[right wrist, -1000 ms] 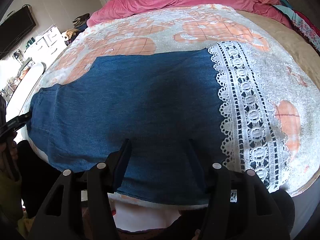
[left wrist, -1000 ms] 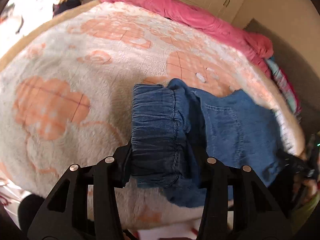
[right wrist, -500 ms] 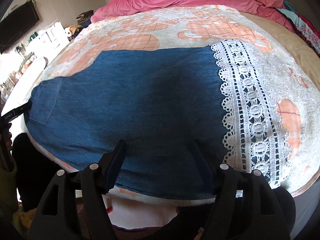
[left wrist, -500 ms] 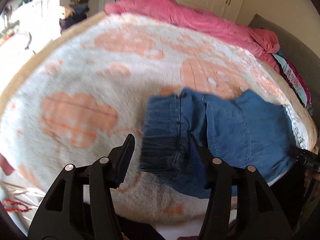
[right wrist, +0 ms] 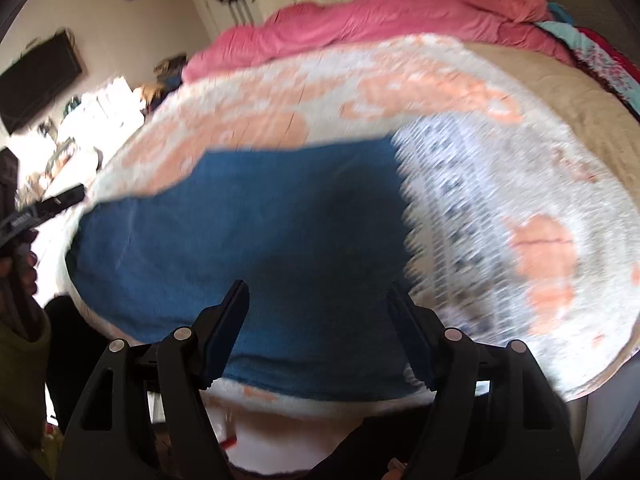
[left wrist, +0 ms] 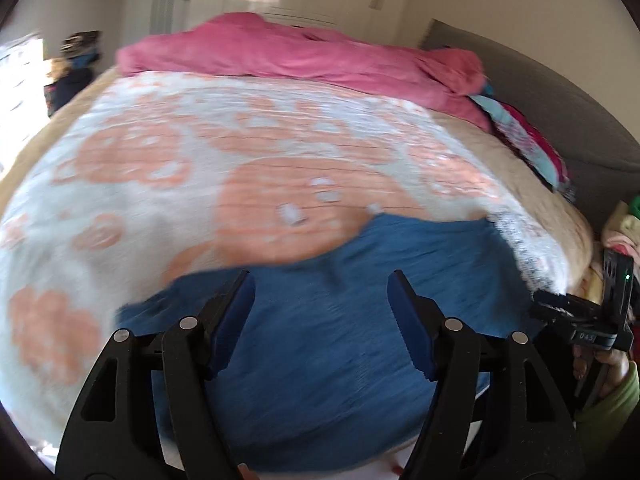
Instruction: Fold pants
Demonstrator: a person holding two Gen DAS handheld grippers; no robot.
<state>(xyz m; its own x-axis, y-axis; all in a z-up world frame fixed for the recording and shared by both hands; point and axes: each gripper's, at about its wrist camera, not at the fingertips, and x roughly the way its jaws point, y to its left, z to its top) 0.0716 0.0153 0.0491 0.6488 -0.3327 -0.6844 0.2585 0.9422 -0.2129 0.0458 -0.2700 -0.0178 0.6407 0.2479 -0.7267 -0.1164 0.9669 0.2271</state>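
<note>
The blue denim pants (left wrist: 320, 360) lie spread along the near edge of the bed, on a white and orange blanket (left wrist: 160, 184). My left gripper (left wrist: 319, 280) hovers above them, its jaws opening with nothing pressed between the pads. In the right wrist view the pants (right wrist: 260, 240) end in a white lace hem (right wrist: 452, 208) on the right. My right gripper (right wrist: 317, 286) hangs over the denim near that hem, jaws also opening and holding nothing. Each gripper shows at the edge of the other's view, the right gripper (left wrist: 580, 320) and the left gripper (right wrist: 44, 208). Both views are motion-blurred.
A pink duvet (left wrist: 280, 52) is bunched along the far side of the bed. Colourful clothes (left wrist: 528, 140) are piled at the right by a grey headboard (left wrist: 540, 92). A black screen (right wrist: 40, 80) hangs on the left wall above cluttered furniture.
My left gripper let go of the gathered waistband, opened, then rose and swung right over the pants. My right gripper's jaws widened and it lifted slightly.
</note>
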